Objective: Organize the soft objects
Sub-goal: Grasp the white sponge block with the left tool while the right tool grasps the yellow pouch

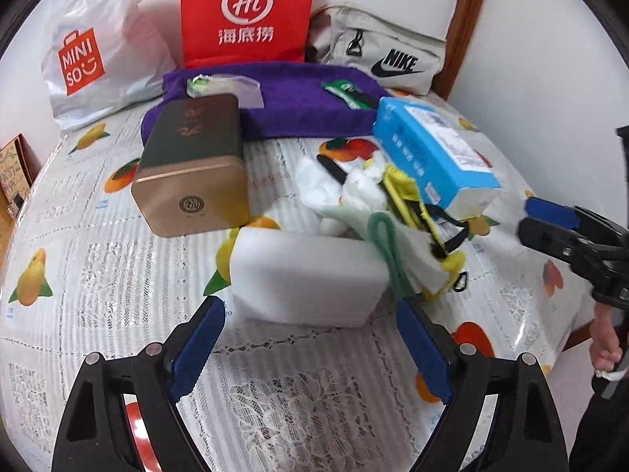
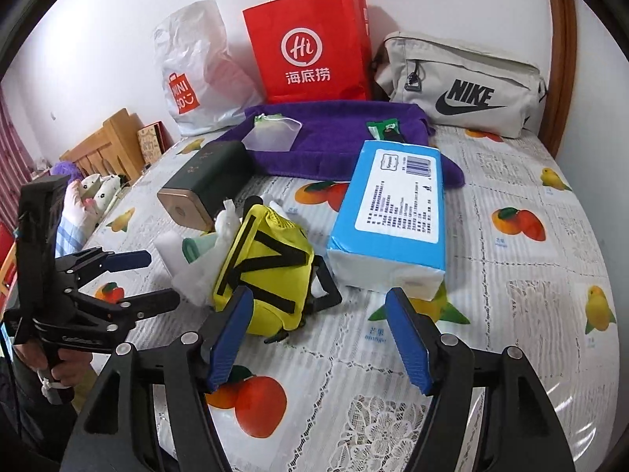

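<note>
A white foam block (image 1: 310,275) lies on the fruit-print tablecloth just ahead of my open left gripper (image 1: 310,338). Behind it sits a heap of white cloth and cotton (image 1: 346,192) with a green cord and a yellow pouch with black straps (image 2: 267,271). A blue tissue pack (image 2: 393,212) lies right of the pouch. A purple towel (image 2: 338,137) lies at the back. My right gripper (image 2: 318,330) is open and empty, its left finger close to the yellow pouch. The left gripper also shows in the right wrist view (image 2: 153,279), open.
A green and gold tin (image 1: 192,165) lies left of the heap. A white Miniso bag (image 1: 94,47), a red paper bag (image 1: 247,11) and a grey Nike bag (image 2: 464,86) stand along the wall. Small packets lie on the towel. A wooden bed frame (image 2: 110,145) is at left.
</note>
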`<state>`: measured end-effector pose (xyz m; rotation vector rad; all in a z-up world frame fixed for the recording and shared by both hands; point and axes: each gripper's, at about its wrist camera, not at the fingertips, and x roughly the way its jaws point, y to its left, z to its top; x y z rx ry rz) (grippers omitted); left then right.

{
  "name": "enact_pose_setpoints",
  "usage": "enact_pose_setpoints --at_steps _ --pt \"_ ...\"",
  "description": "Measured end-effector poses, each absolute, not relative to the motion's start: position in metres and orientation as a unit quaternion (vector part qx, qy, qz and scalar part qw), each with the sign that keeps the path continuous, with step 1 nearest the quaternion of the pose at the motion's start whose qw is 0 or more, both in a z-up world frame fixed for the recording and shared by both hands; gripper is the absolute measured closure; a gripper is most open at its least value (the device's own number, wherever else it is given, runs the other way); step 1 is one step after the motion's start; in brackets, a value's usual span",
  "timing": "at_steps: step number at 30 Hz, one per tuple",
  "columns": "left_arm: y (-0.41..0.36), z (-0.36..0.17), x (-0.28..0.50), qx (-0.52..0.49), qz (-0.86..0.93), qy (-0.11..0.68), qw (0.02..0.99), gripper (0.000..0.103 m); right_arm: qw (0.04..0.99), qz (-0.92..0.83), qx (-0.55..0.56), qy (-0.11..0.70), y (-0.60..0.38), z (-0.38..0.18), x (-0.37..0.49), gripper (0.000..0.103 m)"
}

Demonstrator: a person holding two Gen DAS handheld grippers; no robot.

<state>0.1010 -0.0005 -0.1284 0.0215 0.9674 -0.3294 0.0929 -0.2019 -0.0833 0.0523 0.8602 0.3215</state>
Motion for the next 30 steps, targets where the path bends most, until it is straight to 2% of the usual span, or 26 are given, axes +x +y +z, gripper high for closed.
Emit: enact_pose_setpoints --at_steps 5,12,19,30 --pt "-0.003 -0.137 0.112 0.008 -0.154 0.474 0.867 0.015 0.899 0.154 0.024 0.408 -0.200 -0.079 0.091 0.034" --pt "-0.003 -0.134 0.117 0.009 -0.152 0.457 0.876 0.023 0.901 0.154 0.016 0.404 -0.196 -0.077 0.095 0.034" --pt "0.016 -0.125 0.110 0.018 -0.112 0.447 0.887 0.023 0.896 0.166 0.019 0.412 -0.191 -0.086 0.098 0.034" --pt "0.060 -0.129 0.107 -0.030 -0.062 0.449 0.891 0.023 0.873 0.211 0.010 0.439 -0.154 -0.110 0.109 0.033"
